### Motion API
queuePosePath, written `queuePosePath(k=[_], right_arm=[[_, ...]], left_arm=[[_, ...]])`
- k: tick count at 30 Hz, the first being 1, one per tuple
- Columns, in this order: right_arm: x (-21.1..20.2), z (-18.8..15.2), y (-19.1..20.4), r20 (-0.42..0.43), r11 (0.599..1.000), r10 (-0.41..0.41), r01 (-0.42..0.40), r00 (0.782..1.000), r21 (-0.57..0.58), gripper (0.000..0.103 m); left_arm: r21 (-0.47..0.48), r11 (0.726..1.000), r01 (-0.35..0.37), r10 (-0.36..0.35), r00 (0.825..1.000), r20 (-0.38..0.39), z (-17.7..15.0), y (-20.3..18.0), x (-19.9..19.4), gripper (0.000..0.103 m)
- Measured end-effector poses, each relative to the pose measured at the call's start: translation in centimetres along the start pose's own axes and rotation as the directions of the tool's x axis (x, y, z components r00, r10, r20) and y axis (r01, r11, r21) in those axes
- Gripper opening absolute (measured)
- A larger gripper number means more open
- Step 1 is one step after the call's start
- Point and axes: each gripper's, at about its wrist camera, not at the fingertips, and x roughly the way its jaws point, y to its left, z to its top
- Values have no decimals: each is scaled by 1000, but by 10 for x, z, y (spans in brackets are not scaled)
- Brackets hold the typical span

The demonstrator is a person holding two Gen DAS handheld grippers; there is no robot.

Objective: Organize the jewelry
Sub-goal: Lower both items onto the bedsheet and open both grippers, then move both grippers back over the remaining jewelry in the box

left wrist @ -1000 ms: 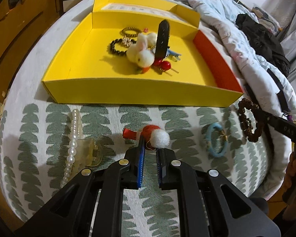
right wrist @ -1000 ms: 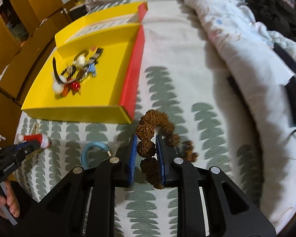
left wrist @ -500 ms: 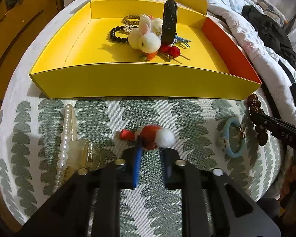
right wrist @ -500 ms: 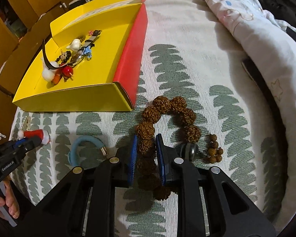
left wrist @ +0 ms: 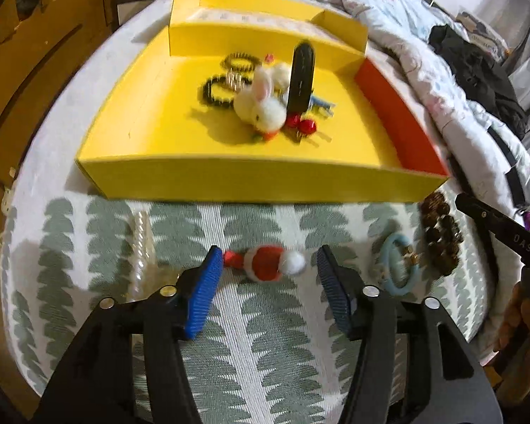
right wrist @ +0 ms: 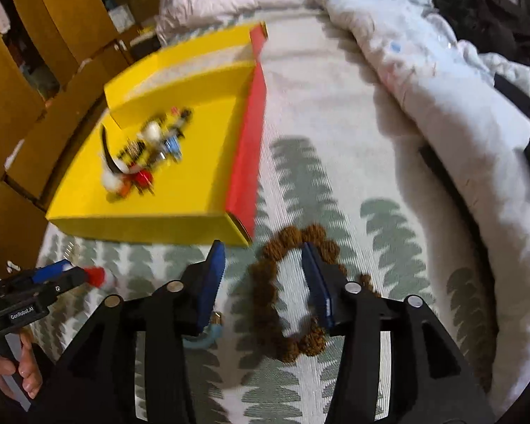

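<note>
Yellow cardboard forms the one tray (left wrist: 229,180), where a heap of trinkets is piled. One brown bead bracelet (right wrist: 275,304) is straddled by the right gripper (right wrist: 263,282), jaws just opened, gripping nothing. One Santa-hat clip (left wrist: 268,265) lies unclamped between the left gripper's (left wrist: 266,275) just-opened jaws.

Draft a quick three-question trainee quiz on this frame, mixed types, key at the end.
1. True or false: the left gripper is clamped on the Santa hat clip.
2. What lies between the right gripper's fingers: A) blue ring, B) brown bead bracelet, C) pearl strand?
3. Where is the plush rabbit?

Key:
1. False: the jaws stand open, having just been opening, with the clip lying loose between them.
2. B
3. Inside the yellow tray, among the other pieces.
</note>
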Motion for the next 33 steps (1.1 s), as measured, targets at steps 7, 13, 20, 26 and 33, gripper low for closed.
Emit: queuePosePath(k=[7, 13, 20, 26, 33], right_arm=[[-7, 29, 25, 36, 997, 75, -75, 997, -17, 50], [5, 55, 53, 24, 986, 166, -165, 986, -15, 50], [32, 93, 72, 11, 981, 192, -192, 981, 20, 50], [65, 119, 81, -15, 982, 188, -188, 982, 21, 50], [103, 140, 90, -37, 985, 171, -171, 985, 4, 50]], left_arm=[[-31, 1000, 5, -4, 999, 42, 27, 11, -14, 62], [-59, 998, 1, 3, 998, 60, 65, 17, -14, 62], [-93, 996, 1, 3, 999, 40, 104, 27, 0, 62], [-111, 994, -15, 19, 999, 36, 138, 41, 15, 62], [-105, 994, -37, 38, 999, 8, 173, 46, 50, 62]])
